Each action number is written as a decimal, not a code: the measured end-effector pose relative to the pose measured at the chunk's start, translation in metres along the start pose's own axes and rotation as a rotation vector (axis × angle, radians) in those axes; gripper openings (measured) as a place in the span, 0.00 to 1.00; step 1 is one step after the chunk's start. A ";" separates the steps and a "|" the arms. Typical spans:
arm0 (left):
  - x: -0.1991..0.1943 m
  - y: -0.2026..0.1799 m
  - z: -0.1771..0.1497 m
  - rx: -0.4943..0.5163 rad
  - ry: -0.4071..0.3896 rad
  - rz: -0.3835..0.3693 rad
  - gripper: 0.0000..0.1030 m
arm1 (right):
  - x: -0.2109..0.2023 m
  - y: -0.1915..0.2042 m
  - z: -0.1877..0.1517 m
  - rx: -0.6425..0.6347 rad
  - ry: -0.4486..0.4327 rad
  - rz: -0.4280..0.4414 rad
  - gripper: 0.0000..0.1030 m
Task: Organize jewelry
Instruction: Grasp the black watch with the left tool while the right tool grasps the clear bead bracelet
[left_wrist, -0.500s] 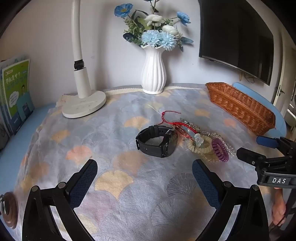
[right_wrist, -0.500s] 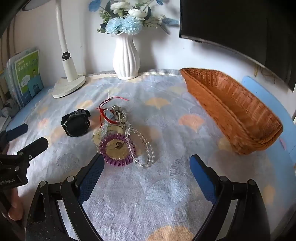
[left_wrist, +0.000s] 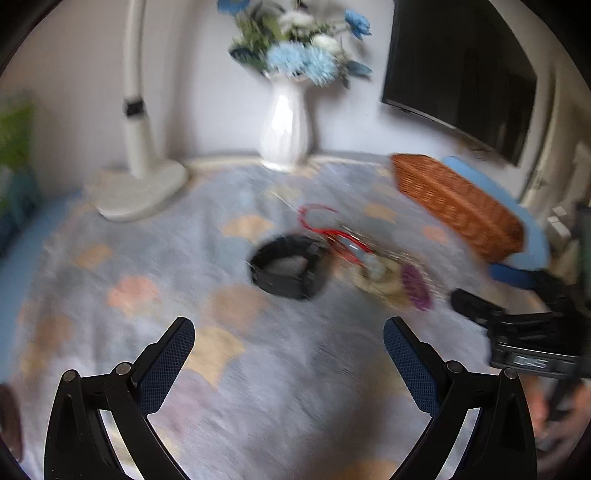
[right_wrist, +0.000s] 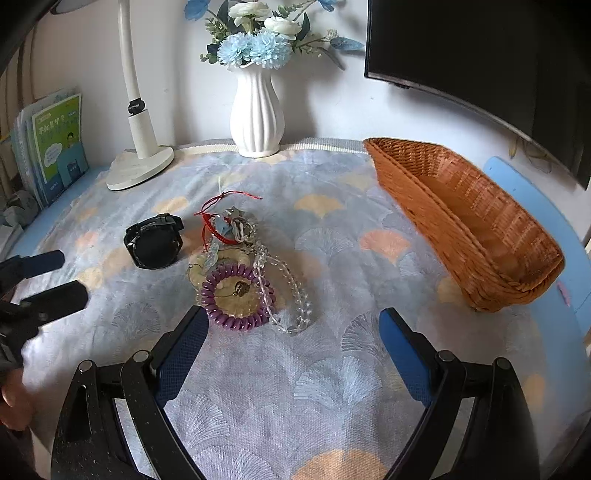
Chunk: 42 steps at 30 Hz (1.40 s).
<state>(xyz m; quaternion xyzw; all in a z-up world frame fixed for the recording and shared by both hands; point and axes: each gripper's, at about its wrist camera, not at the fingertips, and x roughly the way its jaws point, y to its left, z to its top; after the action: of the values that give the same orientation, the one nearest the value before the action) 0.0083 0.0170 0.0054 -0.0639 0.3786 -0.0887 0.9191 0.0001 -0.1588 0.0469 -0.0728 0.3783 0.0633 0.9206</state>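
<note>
A black watch (right_wrist: 154, 240) lies on the patterned cloth beside a tangle of jewelry: a red cord bracelet (right_wrist: 216, 225), a purple coil band (right_wrist: 238, 295), a clear bead strand (right_wrist: 286, 291) and a cream ring under them. In the blurred left wrist view the watch (left_wrist: 290, 267) sits ahead of my left gripper (left_wrist: 289, 338), which is open and empty. My right gripper (right_wrist: 291, 332) is open too, its left finger close to the purple coil band, nothing between the pads. An empty wicker basket (right_wrist: 469, 225) stands at the right.
At the back stand a white vase with blue flowers (right_wrist: 256, 110) and a white lamp base (right_wrist: 140, 168). Books (right_wrist: 55, 144) lean at the left edge. A dark screen (right_wrist: 480, 66) hangs on the wall. A blue table edge (right_wrist: 535, 206) shows beyond the basket.
The left wrist view has gone blurred and its scene has shifted slightly, so the left gripper is moving. The right gripper's view has slid a little; jewelry lies as before.
</note>
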 end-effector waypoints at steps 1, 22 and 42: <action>-0.003 0.002 0.001 0.003 -0.002 -0.028 0.99 | 0.001 -0.002 0.001 0.009 0.005 0.017 0.91; 0.071 -0.016 0.067 0.226 0.293 -0.099 0.51 | 0.031 -0.030 0.026 -0.058 0.206 0.108 0.31; 0.099 -0.020 0.063 0.179 0.317 -0.099 0.14 | 0.055 -0.014 0.025 -0.156 0.227 0.051 0.09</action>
<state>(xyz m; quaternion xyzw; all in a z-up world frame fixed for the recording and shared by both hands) 0.1194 -0.0204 -0.0140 0.0144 0.5055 -0.1764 0.8445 0.0581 -0.1650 0.0270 -0.1410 0.4759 0.1071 0.8615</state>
